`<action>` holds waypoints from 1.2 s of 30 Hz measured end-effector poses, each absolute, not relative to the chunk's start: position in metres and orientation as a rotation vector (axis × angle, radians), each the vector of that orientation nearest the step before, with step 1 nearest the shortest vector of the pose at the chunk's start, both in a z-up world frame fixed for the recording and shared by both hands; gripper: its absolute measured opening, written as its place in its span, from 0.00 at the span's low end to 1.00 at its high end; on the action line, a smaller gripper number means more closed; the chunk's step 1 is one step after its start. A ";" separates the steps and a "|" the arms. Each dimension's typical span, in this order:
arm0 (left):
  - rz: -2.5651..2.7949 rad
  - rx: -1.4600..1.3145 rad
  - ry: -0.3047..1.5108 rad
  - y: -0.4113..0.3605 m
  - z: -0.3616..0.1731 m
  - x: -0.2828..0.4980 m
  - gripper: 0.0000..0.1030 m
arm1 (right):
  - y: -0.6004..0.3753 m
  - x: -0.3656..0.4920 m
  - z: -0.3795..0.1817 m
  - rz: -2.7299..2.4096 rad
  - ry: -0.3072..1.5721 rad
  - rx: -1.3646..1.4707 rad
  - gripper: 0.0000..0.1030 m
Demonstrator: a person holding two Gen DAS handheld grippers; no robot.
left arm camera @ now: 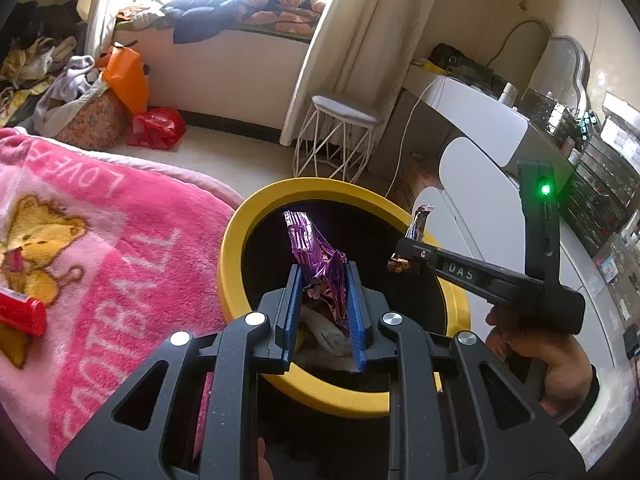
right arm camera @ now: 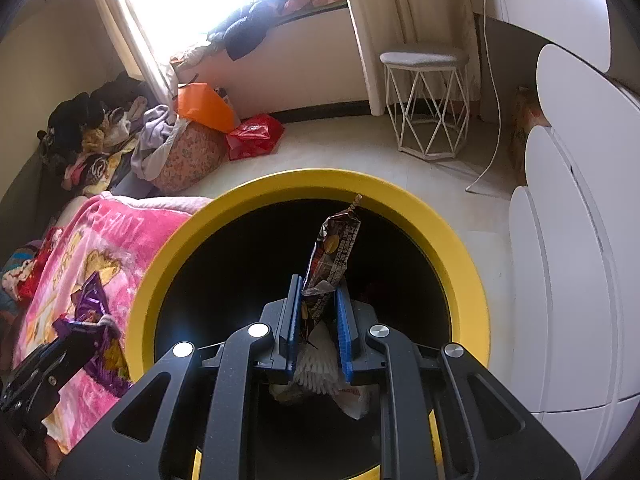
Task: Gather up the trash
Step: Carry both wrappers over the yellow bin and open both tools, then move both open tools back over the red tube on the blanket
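Left gripper (left arm camera: 323, 276) clenches a crumpled purple foil wrapper (left arm camera: 310, 246), right gripper (right arm camera: 319, 292) a dark printed snack wrapper (right arm camera: 334, 250), both over the yellow-rimmed black bin (right arm camera: 280, 186); neither dropped yet, and a red packet (left arm camera: 20, 312), possibly trash, remains on the pink blanket's (left arm camera: 120, 248) left edge.

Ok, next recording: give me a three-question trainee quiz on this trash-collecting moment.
1. True or false: the left gripper is empty.
2. What colour is the rim of the bin?
3. The right gripper holds: A) a dark snack wrapper B) a red bag C) a sock.

Key: 1. False, it clamps a purple foil wrapper. 2. Yellow. 3. A, the dark snack wrapper, over the bin's opening.
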State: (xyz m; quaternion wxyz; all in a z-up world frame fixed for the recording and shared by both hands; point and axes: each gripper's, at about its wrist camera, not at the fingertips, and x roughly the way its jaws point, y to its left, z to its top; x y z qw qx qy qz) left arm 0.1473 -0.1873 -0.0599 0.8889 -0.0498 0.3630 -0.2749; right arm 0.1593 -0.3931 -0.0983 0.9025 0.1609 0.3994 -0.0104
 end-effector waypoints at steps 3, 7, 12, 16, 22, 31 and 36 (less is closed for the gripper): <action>-0.578 -0.102 0.760 -0.190 -0.062 0.153 0.16 | -0.394 0.160 -0.101 -0.016 0.834 0.335 0.17; -0.587 -0.101 0.756 -0.195 -0.064 0.158 0.20 | -0.397 0.161 -0.101 -0.016 0.831 0.344 0.19; -0.577 -0.105 0.737 -0.195 -0.061 0.157 0.49 | -0.404 0.160 -0.099 -0.024 0.821 0.363 0.33; -0.546 -0.135 0.711 -0.184 -0.055 0.152 0.83 | -0.408 0.157 -0.094 -0.037 0.800 0.386 0.43; -0.489 -0.146 0.667 -0.166 -0.044 0.144 0.90 | -0.404 0.150 -0.079 -0.050 0.747 0.356 0.51; -0.409 -0.134 0.590 -0.141 -0.025 0.133 0.90 | -0.380 0.147 -0.057 -0.019 0.676 0.287 0.61; -0.373 -0.136 0.569 -0.128 -0.020 0.128 0.90 | -0.365 0.145 -0.051 0.008 0.659 0.265 0.62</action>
